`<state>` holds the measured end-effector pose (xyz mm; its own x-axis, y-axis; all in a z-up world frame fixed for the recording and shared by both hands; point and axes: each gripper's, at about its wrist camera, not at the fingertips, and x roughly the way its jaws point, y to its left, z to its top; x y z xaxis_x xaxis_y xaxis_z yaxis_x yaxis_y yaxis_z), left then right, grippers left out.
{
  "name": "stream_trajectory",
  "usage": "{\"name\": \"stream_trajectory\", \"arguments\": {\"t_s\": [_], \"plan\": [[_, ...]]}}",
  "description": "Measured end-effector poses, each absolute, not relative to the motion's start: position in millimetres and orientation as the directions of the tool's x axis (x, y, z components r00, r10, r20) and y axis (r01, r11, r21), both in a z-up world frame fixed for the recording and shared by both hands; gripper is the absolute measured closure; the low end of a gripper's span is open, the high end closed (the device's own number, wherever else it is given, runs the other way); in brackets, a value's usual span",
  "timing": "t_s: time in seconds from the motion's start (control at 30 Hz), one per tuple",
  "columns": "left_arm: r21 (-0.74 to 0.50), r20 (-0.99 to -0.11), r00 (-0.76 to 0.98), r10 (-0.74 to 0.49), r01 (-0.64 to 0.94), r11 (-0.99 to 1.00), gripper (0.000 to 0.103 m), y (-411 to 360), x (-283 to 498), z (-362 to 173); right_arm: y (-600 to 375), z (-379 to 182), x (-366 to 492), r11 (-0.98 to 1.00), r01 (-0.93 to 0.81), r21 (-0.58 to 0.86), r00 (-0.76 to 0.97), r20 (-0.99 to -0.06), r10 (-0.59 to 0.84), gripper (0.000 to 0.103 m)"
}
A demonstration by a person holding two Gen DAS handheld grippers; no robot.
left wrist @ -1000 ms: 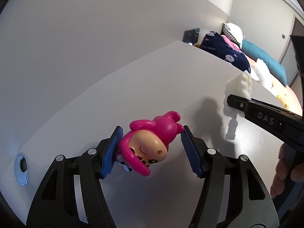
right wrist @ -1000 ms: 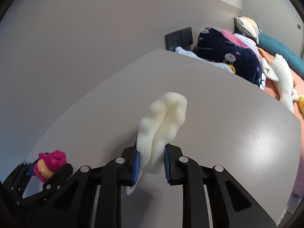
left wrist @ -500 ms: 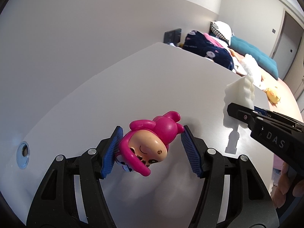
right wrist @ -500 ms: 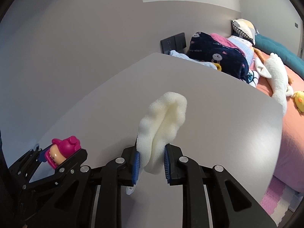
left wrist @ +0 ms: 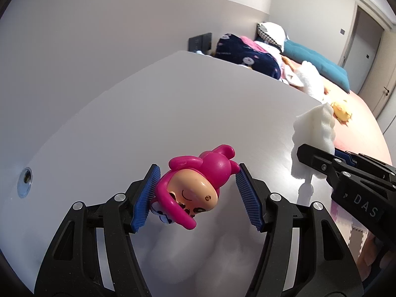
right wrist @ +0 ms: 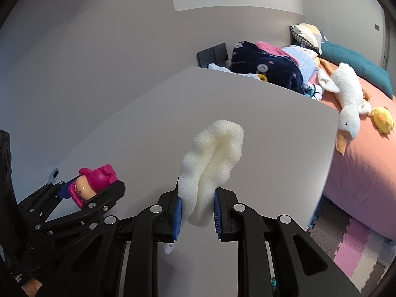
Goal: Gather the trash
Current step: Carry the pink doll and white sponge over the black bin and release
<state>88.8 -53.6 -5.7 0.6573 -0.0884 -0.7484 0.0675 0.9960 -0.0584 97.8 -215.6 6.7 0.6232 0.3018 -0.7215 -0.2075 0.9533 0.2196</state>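
My left gripper (left wrist: 196,198) is shut on a pink toy figure (left wrist: 195,185) with a tan face, held above the white table (left wrist: 173,104). It also shows at the left of the right wrist view (right wrist: 91,183). My right gripper (right wrist: 196,212) is shut on a piece of white foam (right wrist: 212,160), squeezed and folded between the blue pads (right wrist: 177,212). The foam also shows at the right of the left wrist view (left wrist: 314,133), held above the table's right part.
A round metal grommet (left wrist: 24,178) sits in the table near its left edge. Beyond the table's far edge is a bed (right wrist: 366,168) with a dark blanket (right wrist: 267,66), a white goose plush (right wrist: 346,104) and pillows. Foam floor mats (right wrist: 351,245) lie at lower right.
Both grippers have risen and pulled back from the table with their objects held; more of the bed and floor shows now. The grips have not changed.
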Motion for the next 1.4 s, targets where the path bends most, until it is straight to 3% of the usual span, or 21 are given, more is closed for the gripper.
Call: {"name": "stream_trajectory", "arguments": {"t_s": [1.4], "plan": [[-0.032,-0.742,0.619,-0.257,0.351,0.936,0.041,-205,25,4,-361,13,-18,0.978,0.002,0.207,0.706,-0.693,0.145,0.081]]}}
